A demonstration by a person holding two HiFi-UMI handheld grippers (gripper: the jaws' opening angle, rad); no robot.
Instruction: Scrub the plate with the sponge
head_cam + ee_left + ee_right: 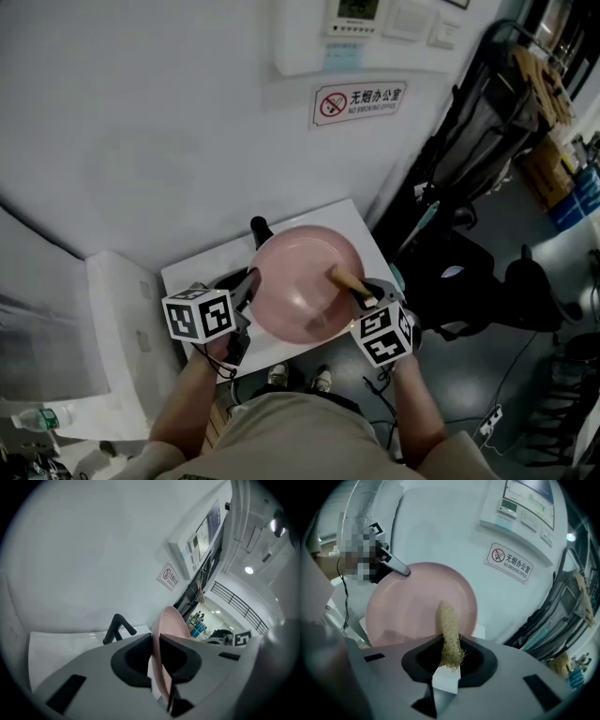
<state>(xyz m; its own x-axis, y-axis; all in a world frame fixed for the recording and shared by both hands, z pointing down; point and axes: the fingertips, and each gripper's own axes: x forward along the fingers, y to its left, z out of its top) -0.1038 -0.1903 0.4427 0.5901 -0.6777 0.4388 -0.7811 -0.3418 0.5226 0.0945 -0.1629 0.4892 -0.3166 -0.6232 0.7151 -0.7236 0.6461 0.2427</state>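
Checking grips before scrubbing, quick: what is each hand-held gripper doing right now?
Left hand-held gripper: closed on the plate, at its rim.
Right hand-held gripper: closed on the sponge.

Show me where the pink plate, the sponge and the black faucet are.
pink plate (412,606), right gripper view, middle of its face.
sponge (449,630), right gripper view, its fibrous middle.
black faucet (112,627), left gripper view, its upright stem.

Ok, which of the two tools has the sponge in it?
The right tool: its jaws clamp the tan fibrous sponge, pointed at the pink plate. The left tool grips the plate's rim instead.
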